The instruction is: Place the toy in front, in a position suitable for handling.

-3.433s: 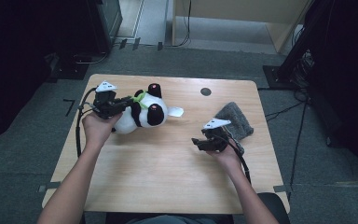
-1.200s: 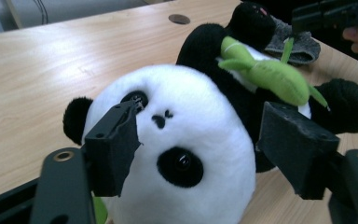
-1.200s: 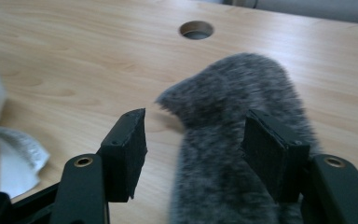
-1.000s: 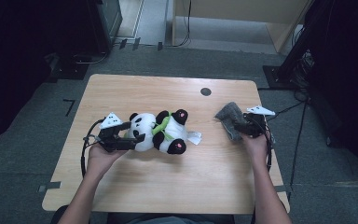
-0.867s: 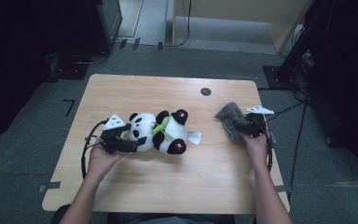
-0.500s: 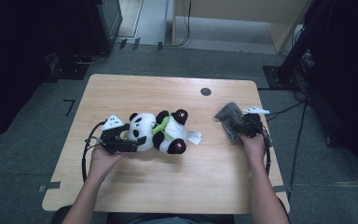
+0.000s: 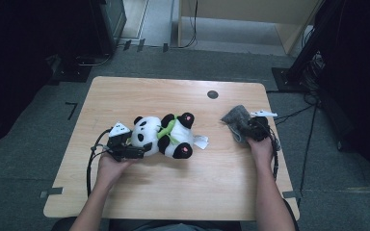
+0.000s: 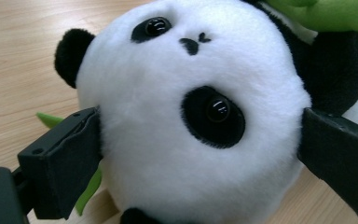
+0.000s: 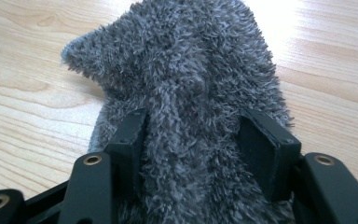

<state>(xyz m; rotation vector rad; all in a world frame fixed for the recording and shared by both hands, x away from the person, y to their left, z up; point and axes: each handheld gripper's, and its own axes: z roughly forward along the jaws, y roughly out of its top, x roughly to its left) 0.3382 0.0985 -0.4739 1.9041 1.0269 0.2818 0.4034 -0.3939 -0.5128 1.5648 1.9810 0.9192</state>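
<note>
Nearest the person, the two forearms came in over the front edge of the wooden tabletop [image 7: 173, 192], well apart from each other. The left gripper [image 7: 144, 148] lay level, its jaws spread to either side of the head of a plush panda [image 7: 166, 136]. In the left gripper view the black pads stood at the white cheeks of that head, which bulged between them without being dented. The jaws had just been opening, and I judged them as spread wide rather than pinching. The panda lay on its back just left of the tabletop's middle, feet toward the right, with a green plush leaf [image 7: 168, 126] across its chest and a white tag [image 7: 200, 141] resting on the wood beside its foot. Its body blocked the way straight ahead of the left gripper.

On the right side, the right gripper [image 7: 250, 129] was over a grey fuzzy cloth [image 7: 235, 118]. In the right gripper view both pads sank into a raised fold of the pile, so the jaws, which had just been closing, were pinching the cloth while its lower part rested bunched on the wood.

Farther back, a small dark round hole [image 7: 212, 94] sat in the bare tabletop. Beyond the far edge were grey carpet and trailing cables [image 7: 313, 115].
</note>
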